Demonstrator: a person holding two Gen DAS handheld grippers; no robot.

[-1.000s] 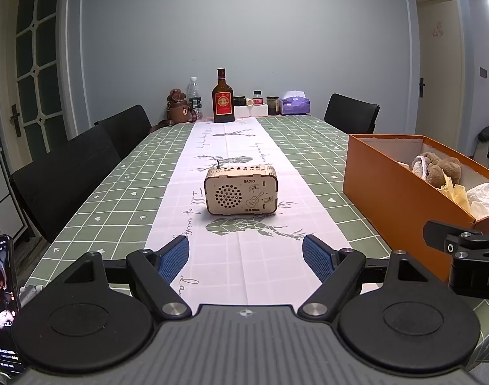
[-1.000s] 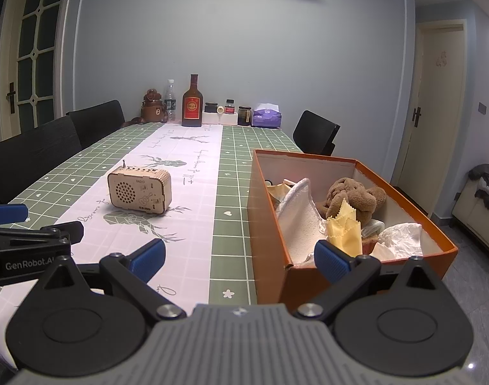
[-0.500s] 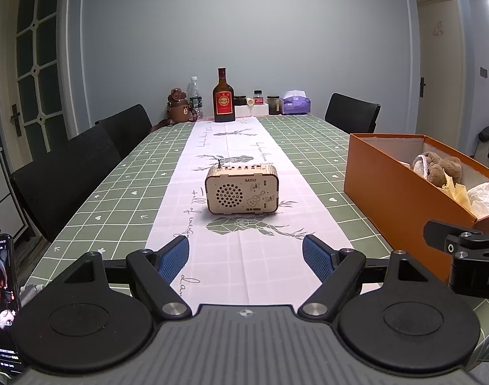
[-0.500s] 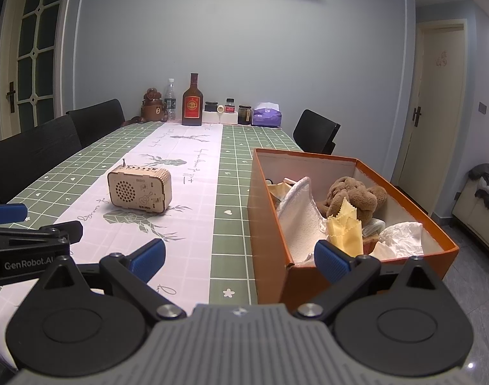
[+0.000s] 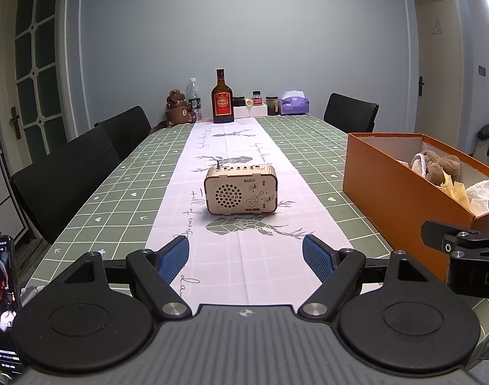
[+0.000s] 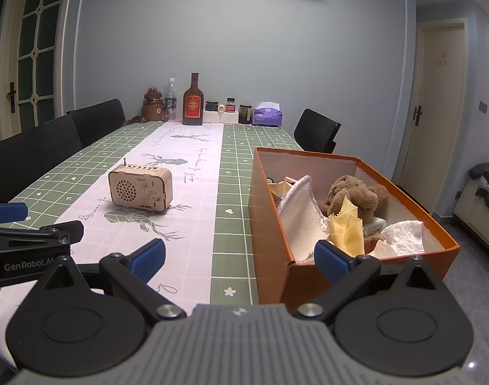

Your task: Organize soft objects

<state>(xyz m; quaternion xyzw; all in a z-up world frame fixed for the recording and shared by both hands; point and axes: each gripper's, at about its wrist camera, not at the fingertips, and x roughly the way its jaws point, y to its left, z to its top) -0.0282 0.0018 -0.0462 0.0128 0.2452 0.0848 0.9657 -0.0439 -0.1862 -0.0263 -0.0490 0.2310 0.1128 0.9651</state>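
An orange box (image 6: 270, 224) stands on the table's right side; it also shows in the left wrist view (image 5: 398, 189). Inside lie a brown plush toy (image 6: 353, 192), a white cloth (image 6: 300, 215), a yellow cloth (image 6: 347, 227) and crumpled white tissue (image 6: 404, 231). My left gripper (image 5: 246, 256) is open and empty above the white runner, short of a wooden radio (image 5: 241, 189). My right gripper (image 6: 241, 258) is open and empty, its right finger at the box's near corner.
The radio (image 6: 140, 189) sits mid-table on the runner. A brown bottle (image 5: 222, 99), water bottle (image 5: 194, 98), bear figure (image 5: 177, 110), jars and a purple tissue pack (image 5: 295, 102) line the far end. Black chairs (image 5: 64, 173) stand along the left side. A phone (image 5: 0, 301) is at left.
Both grippers stay open and nearly still; the left view has shifted very slightly.
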